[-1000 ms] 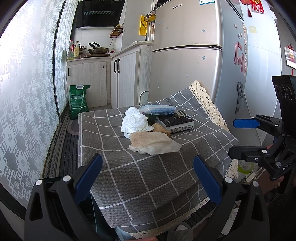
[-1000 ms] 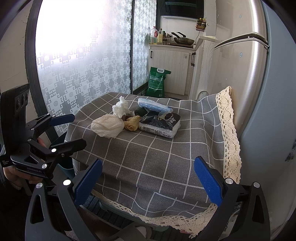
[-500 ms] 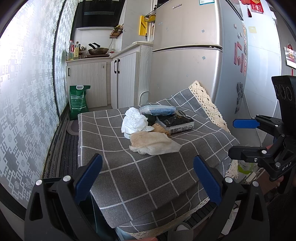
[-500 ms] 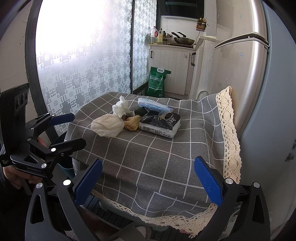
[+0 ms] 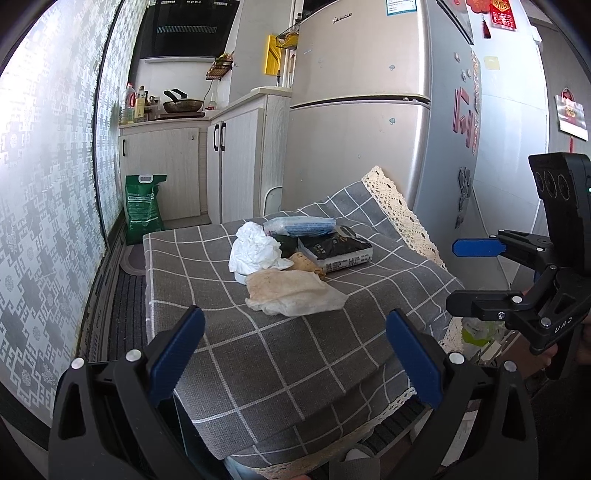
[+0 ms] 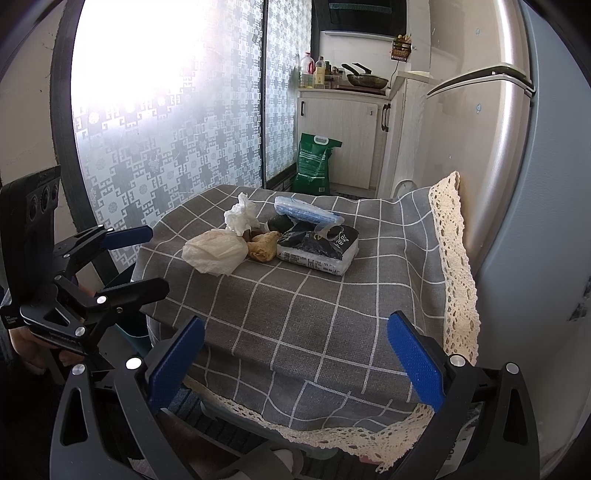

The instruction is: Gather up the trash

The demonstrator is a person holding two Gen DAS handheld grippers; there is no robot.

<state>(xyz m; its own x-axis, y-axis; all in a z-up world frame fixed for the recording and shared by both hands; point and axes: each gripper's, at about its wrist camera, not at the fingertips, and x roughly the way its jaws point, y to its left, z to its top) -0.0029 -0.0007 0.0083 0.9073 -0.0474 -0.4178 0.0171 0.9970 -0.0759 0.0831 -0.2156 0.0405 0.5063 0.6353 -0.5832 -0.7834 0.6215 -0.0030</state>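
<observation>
Grey checked tablecloth (image 5: 280, 354) with cream lace trim (image 6: 452, 236), covering the table at centre; silver two-door fridge (image 5: 358, 140) at 1 o'clock, touching the cloth's far edge, magnets (image 5: 466, 118) on its side; white cabinets (image 5: 236, 166) at 11 o'clock, a frying pan (image 5: 183, 105) and bottles (image 5: 135, 107) on the counter; green sack (image 5: 144, 208) on the floor at 10 o'clock, leaning on the cabinet; patterned frosted glass panels (image 5: 44, 192) at 9 o'clock; black range hood (image 5: 184, 29) at 12 o'clock

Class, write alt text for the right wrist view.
Open right tongs face a pile of trash on a grey checked tablecloth: crumpled tissues, wrappers, a dark packet. The open left tongs hover at left, the fridge at right.
</observation>
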